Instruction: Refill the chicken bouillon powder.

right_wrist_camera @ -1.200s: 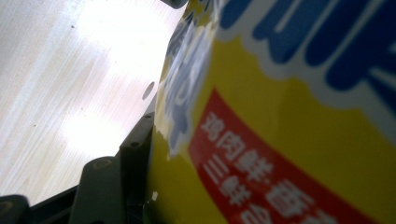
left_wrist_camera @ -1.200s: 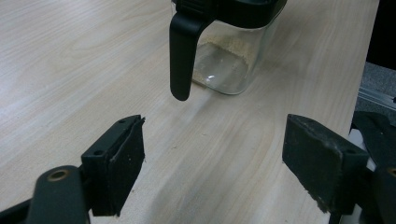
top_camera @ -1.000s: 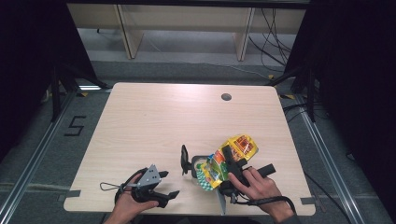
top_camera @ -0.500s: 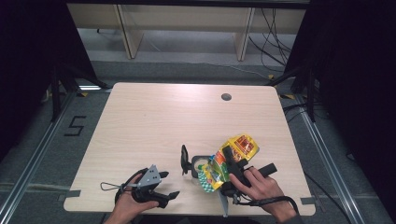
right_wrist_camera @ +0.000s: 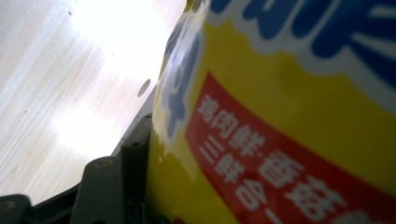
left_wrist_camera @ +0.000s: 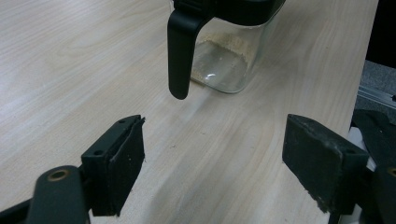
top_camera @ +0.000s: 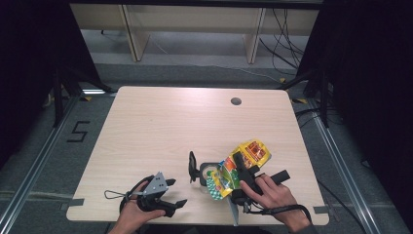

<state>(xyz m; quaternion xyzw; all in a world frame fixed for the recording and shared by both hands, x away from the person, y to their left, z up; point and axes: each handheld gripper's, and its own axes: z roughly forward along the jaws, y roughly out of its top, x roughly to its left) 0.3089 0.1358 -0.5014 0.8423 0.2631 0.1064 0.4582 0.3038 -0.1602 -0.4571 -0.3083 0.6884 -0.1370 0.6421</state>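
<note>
Seasoning bag (top_camera: 241, 165), from above, lies tipped over the glass jar (top_camera: 210, 173) near the table's (top_camera: 160, 122) front edge, grasped by the right gripper (top_camera: 238, 168). The left gripper's (left_wrist_camera: 212, 158) view shows its jaws parted and empty facing the jar; the right gripper's view shows the bag against one jaw, so pouring seems underway, and next calls for tipping further.

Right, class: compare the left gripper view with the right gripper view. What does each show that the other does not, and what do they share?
The left gripper view alone shows the left gripper, its jaws wide apart with nothing between them, facing a clear jar with a black handle and a little pale powder at its bottom. The right gripper view alone shows a yellow packet with red and blue print, pressed close against the right gripper's jaw. Both show the light wooden table.
</note>
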